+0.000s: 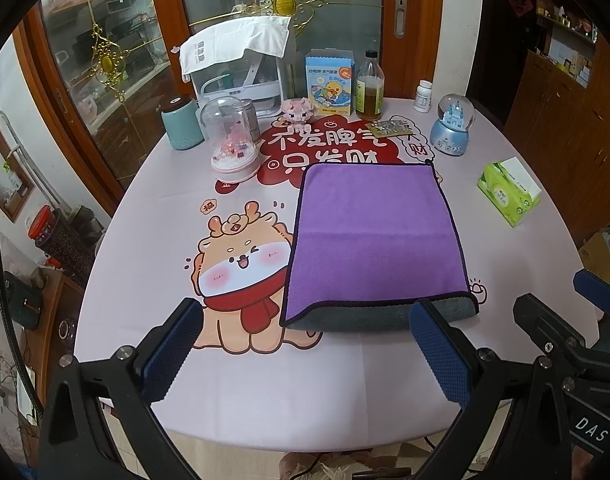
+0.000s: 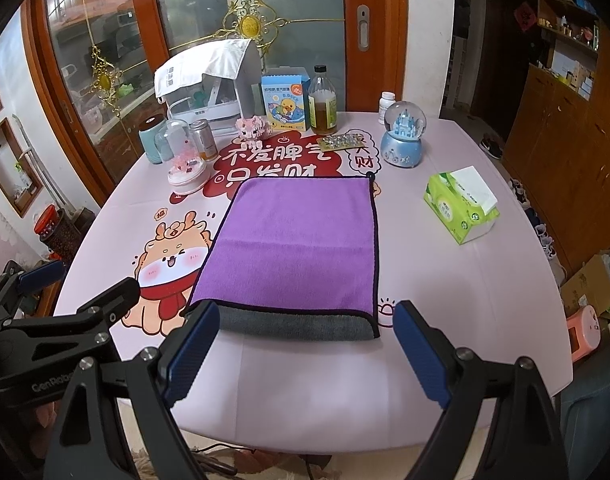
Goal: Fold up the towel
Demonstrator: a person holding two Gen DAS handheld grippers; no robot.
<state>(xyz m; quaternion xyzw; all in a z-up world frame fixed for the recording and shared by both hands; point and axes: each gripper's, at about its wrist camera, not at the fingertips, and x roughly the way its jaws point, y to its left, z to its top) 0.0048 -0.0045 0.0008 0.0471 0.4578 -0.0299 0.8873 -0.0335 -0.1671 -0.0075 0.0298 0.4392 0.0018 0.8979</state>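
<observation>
Purple towel [image 1: 375, 240] lies flat on the table [image 1: 153, 208], both grippers spread wide and empty.

The left gripper [image 1: 305, 344] sits just short of the towel's near grey edge; the right gripper [image 2: 307, 344] likewise, its left finger [image 2: 193, 350] overlapping that edge's left corner.

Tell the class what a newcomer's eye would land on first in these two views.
The bright purple microfibre towel lies flat mid-table, its grey underside showing along the near edge. Under it, the pink tablecloth carries a cartoon dragon and big red Chinese lettering. In front, the open left gripper and right gripper hover empty at the table's near edge.
</observation>
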